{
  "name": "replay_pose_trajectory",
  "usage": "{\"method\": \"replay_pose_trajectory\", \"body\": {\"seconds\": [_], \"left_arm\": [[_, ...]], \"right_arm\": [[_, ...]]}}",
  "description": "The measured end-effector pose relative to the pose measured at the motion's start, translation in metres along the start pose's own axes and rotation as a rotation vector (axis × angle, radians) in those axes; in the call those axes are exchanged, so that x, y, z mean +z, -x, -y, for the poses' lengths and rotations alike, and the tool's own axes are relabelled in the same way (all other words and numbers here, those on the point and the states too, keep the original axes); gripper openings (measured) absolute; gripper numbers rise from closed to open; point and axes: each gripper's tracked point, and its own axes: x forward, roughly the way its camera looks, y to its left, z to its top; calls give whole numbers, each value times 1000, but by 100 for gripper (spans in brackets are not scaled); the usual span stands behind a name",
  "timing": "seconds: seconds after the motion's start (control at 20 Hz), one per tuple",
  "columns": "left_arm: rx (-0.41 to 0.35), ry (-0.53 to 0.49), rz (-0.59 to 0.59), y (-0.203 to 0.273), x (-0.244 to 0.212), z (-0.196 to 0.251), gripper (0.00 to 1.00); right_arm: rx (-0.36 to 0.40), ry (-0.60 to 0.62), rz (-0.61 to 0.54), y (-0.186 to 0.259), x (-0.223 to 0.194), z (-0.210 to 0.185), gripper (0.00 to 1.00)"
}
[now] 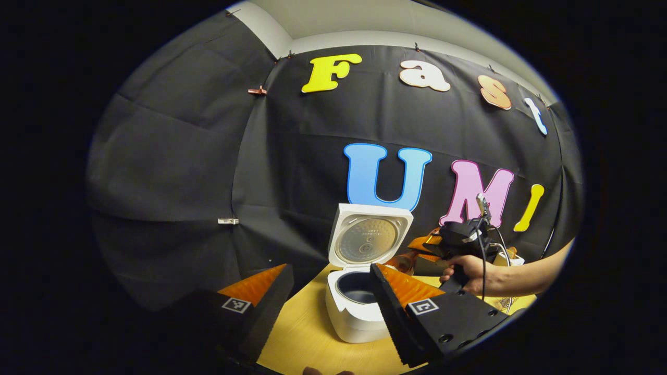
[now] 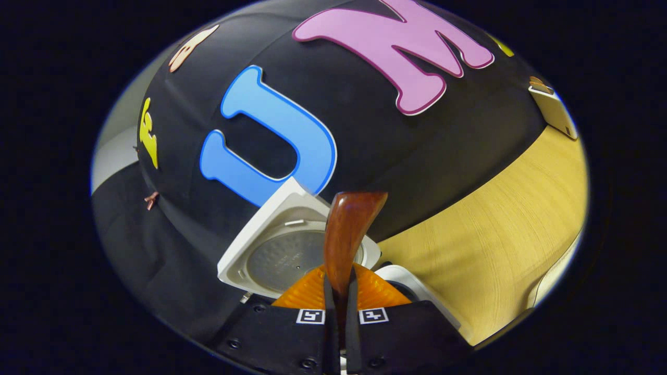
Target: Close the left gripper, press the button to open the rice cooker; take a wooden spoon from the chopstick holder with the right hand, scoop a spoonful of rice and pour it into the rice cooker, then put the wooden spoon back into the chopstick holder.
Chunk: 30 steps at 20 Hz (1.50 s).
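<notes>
The white rice cooker stands on the wooden table with its lid raised and the dark inner pot showing. My left gripper hangs open in front of it, nothing between its fingers. To the cooker's right a hand holds my right gripper, which points toward the pot. In the right gripper view, rolled to one side, the right gripper is shut on the handle of a brown wooden spoon. The spoon reaches out over the open lid and the cooker's rim. I cannot tell whether it holds rice.
The light wooden table stretches to the right of the cooker. A pale container stands at its far edge by the black cloth wall. Small pale objects sit behind the hand. A forearm comes in from the right.
</notes>
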Motion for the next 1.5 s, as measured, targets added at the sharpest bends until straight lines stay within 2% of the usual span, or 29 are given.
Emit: {"method": "replay_pose_trajectory", "body": {"seconds": [0.45,0.8,1.05,1.5], "left_arm": [[18,1,-19,-3,-10,-11,94],[17,-5,-21,-7,-11,-11,94],[13,-2,-29,-11,-14,-10,94],[8,3,-30,-17,-17,-11,94]], "right_arm": [[16,298,-27,-18,-21,-12,9],[10,471,-38,-23,-27,-10,9],[37,641,-44,-25,-32,-15,9],[141,1083,-23,-22,-47,-38,9]]}}
